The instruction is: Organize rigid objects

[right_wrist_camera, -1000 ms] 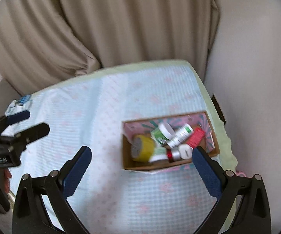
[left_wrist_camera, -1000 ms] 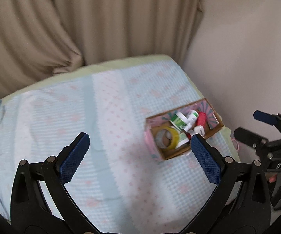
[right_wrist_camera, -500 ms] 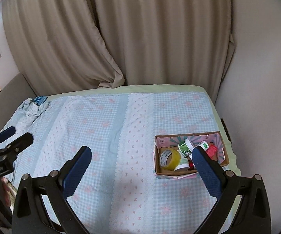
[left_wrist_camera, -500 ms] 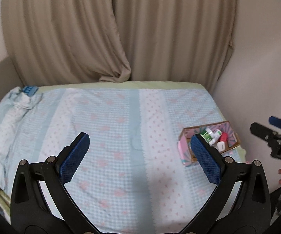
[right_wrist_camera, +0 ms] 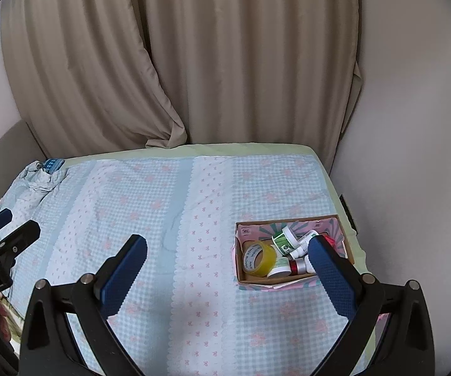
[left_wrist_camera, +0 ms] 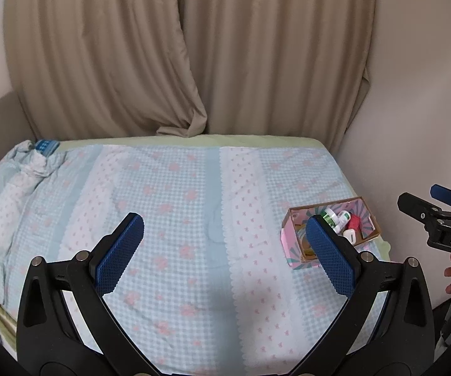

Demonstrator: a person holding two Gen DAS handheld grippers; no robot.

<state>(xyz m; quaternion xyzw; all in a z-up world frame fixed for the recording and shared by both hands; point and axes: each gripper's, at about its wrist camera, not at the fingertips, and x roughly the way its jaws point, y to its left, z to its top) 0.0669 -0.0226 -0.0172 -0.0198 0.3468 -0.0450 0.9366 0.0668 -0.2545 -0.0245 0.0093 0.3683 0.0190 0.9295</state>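
Pale blue gingham bedspread (right_wrist_camera: 131, 206) with pink flowers, beige curtains (right_wrist_camera: 225, 62), yellow tape roll (right_wrist_camera: 258, 257), pink-patterned cardboard box (right_wrist_camera: 288, 283)

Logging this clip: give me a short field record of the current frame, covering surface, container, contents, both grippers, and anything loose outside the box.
surface: bed with a blue checked cover
container: open cardboard box, near the bed's right edge by the wall
contents: yellow tape roll, white jar with green label, small white bottles, a red item; all lying jumbled
left gripper: open, empty, above the bed
right gripper: open, empty, above the bed
outside the box: small blue object at the far left corner; type unclear
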